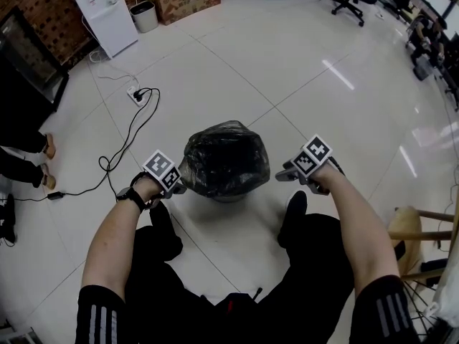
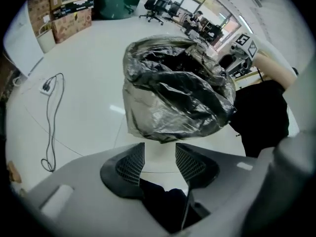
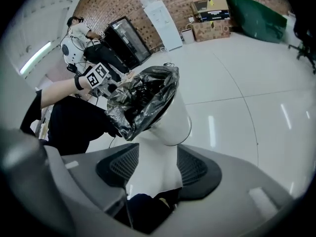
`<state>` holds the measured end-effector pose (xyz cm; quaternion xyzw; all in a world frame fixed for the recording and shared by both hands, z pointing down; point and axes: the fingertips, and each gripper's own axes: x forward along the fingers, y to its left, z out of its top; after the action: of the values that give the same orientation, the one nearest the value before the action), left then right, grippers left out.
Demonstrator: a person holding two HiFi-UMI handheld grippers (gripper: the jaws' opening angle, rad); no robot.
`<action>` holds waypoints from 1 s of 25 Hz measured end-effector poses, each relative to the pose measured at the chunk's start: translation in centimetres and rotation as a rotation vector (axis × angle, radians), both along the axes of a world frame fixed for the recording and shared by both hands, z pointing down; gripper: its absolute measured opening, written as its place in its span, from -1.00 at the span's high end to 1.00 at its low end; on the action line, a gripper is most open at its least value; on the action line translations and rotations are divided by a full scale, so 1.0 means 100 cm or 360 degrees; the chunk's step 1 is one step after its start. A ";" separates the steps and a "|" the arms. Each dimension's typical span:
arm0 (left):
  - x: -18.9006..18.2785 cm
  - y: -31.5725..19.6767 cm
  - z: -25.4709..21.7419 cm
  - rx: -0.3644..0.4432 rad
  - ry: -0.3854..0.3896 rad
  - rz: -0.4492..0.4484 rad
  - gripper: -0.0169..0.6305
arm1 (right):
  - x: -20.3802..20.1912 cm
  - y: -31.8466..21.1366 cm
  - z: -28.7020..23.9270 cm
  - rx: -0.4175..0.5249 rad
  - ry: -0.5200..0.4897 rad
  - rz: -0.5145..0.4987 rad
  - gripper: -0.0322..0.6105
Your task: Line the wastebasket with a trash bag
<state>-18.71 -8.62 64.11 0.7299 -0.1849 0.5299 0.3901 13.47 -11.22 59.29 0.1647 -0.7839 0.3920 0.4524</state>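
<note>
- black trash bag drapes over the wastebasket rim, on the floor between both grippers;
- left gripper — jaws apart, empty; right gripper — jaws wide, empty;
- the right gripper view alone plainly shows the wastebasket's white wall.

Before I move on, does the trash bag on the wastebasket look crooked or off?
Yes. The crinkled black plastic trash bag sits unevenly on the round white wastebasket: its folded-over edge hangs low on one side, leaving the opposite wall mostly bare. No spill shows.
</note>
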 end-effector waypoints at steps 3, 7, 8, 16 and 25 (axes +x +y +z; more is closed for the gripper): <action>0.011 0.020 0.001 -0.0076 0.0051 0.0090 0.36 | -0.005 0.006 -0.011 -0.0053 -0.0127 0.0027 0.12; 0.023 0.024 -0.002 -0.0109 0.0182 0.0038 0.36 | -0.013 0.001 -0.022 -0.0100 -0.0354 0.0193 0.12; 0.026 0.024 -0.003 -0.0127 0.0228 0.0011 0.36 | -0.019 0.004 -0.020 -0.0143 -0.0393 0.0196 0.12; 0.052 0.034 -0.003 -0.0204 0.0345 0.0027 0.72 | -0.055 0.014 -0.015 -0.0145 -0.0404 0.0040 0.74; 0.049 0.068 0.012 -0.0335 0.0266 0.0157 0.94 | -0.040 0.042 0.017 -0.0147 -0.0104 -0.0228 0.87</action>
<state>-13.79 -1.80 65.32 0.7348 -0.0592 0.5023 0.4520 9.44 -7.02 61.02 0.0742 -0.7892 0.3996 0.4605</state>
